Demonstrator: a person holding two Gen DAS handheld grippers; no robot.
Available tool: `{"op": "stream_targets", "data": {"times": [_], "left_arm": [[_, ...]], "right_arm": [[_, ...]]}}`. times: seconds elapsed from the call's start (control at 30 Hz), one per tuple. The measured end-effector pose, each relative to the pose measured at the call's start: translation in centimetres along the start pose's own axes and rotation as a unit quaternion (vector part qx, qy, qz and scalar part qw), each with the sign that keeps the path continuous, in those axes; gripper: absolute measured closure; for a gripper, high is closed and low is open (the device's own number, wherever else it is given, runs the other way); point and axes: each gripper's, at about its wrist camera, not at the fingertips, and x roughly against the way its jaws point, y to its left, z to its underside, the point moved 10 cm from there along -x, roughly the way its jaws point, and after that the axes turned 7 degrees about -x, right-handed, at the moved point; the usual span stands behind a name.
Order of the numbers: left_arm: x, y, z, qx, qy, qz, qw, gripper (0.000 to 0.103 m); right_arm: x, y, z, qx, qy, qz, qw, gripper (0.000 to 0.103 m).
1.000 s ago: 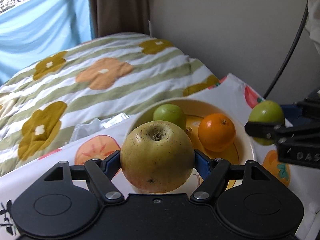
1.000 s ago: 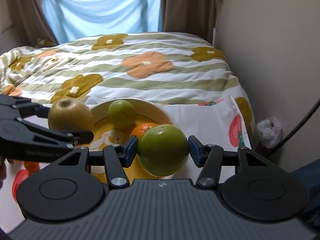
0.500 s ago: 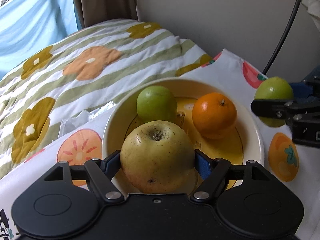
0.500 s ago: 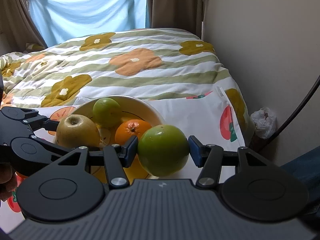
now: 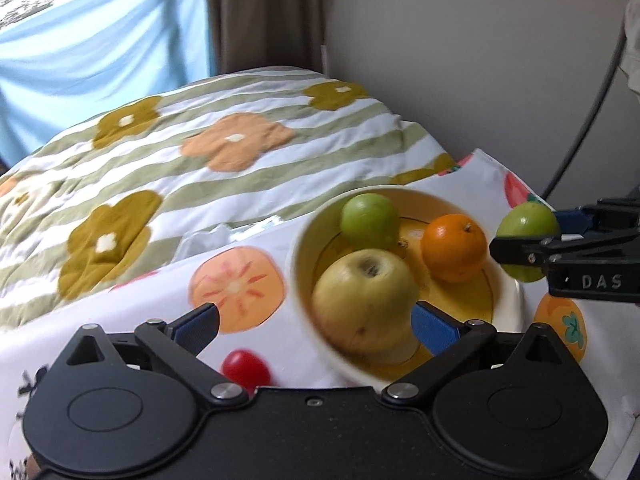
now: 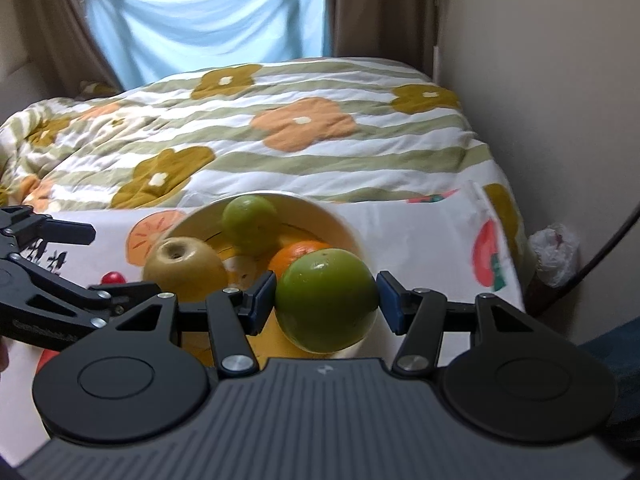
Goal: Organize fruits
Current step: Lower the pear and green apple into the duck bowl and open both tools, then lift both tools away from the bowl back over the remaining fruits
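A cream bowl (image 5: 298,248) (image 6: 344,220) stands on a fruit-print cloth. In it lie a large yellow-green apple (image 5: 364,300) (image 6: 184,268), a small green fruit (image 5: 370,216) (image 6: 250,220) and an orange (image 5: 454,248) (image 6: 296,254). My left gripper (image 5: 316,322) (image 6: 92,260) hangs at the bowl's near left rim with its jaws opening wide. The apple sits free by the right pad, and the left pad is well clear of it. My right gripper (image 6: 326,300) (image 5: 532,240) is shut on a green round fruit (image 6: 326,300) (image 5: 524,224) above the bowl's right rim.
A striped flower quilt (image 5: 224,148) covers the bed behind the cloth (image 5: 236,284). A wall and a dark cable (image 5: 580,128) close off the right side. A crumpled plastic bag (image 6: 556,248) lies by the wall. A small red round spot (image 5: 244,368) shows on the cloth.
The left jaws have let go of the yellow-green apple, which now rests in the bowl. The left gripper has drawn back to the left. The right gripper still holds its green fruit.
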Motion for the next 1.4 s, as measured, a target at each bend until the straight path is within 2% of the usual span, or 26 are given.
{"op": "stream_targets", "data": {"times": [0.33, 0.63, 0.67, 0.7, 0.73, 0.8, 0.93, 1.4], "left_arm": [[2.6, 3.2, 2.5, 0.053, -0.001, -0.057, 0.9970, 0.000], [3.8, 4.0, 3.5, 0.073, -0.005, -0.080, 0.9941, 0.000], [3.9, 3.9, 3.6, 0.074, -0.005, -0.081, 0.9940, 0.000], [4.0, 3.9, 3.6, 0.075, -0.006, -0.082, 0.9938, 0.000], [4.1, 3.9, 3.6, 0.077, -0.006, -0.083, 0.9935, 0.000], [4.3, 3.9, 3.6, 0.081, -0.007, -0.084, 0.9931, 0.000], [5.0, 3.6, 3.5, 0.087, -0.012, -0.090, 0.9921, 0.000], [10.2, 1.1, 3.4, 0.105, -0.056, -0.130, 0.9843, 0.000]], "right_arm": [[-1.8, 3.6, 2.8, 0.039, 0.026, -0.042, 0.998, 0.033], [-2.3, 5.2, 4.0, 0.070, 0.027, -0.062, 0.995, 0.032], [-1.9, 5.3, 4.0, 0.074, 0.018, -0.062, 0.995, 0.024], [-1.4, 5.3, 4.0, 0.079, 0.010, -0.059, 0.995, 0.007], [-1.0, 5.1, 4.0, 0.084, -0.001, -0.053, 0.995, 0.000], [-0.1, 4.5, 3.8, 0.089, -0.022, -0.043, 0.995, 0.000], [0.7, 3.0, 3.5, 0.078, -0.023, -0.037, 0.996, 0.000], [5.1, 1.6, 2.7, 0.074, -0.053, -0.051, 0.995, 0.000]]}}
